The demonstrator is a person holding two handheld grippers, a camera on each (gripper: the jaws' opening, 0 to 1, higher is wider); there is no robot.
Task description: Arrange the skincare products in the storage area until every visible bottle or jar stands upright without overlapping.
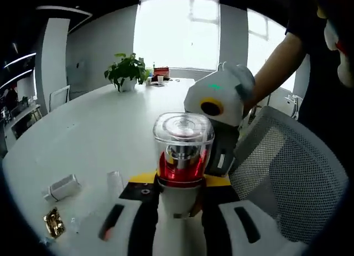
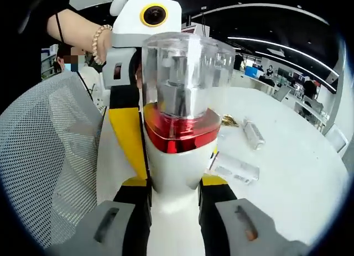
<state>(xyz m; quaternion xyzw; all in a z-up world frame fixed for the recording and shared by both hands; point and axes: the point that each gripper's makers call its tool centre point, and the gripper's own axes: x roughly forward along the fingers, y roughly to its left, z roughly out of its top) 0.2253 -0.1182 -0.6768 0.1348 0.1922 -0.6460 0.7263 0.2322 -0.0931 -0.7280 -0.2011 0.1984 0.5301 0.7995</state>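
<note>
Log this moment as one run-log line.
bottle: white, clear cap, upright, held off table | left gripper: shut on bottle | right gripper: shut on bottle | items lying on table: small bottle

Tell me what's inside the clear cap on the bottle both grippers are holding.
Inside the clear cap of the white bottle stands a silver pump head above a red metallic collar. The bottle's base is hidden between the left gripper and right gripper.

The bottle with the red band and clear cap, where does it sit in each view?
Left gripper view: the bottle stands at centre, between the left gripper's fingers, with the right gripper behind it.
Right gripper view: the bottle is large at centre, above the right gripper.
Shared landmark: the mesh chair beside the white table.
</note>
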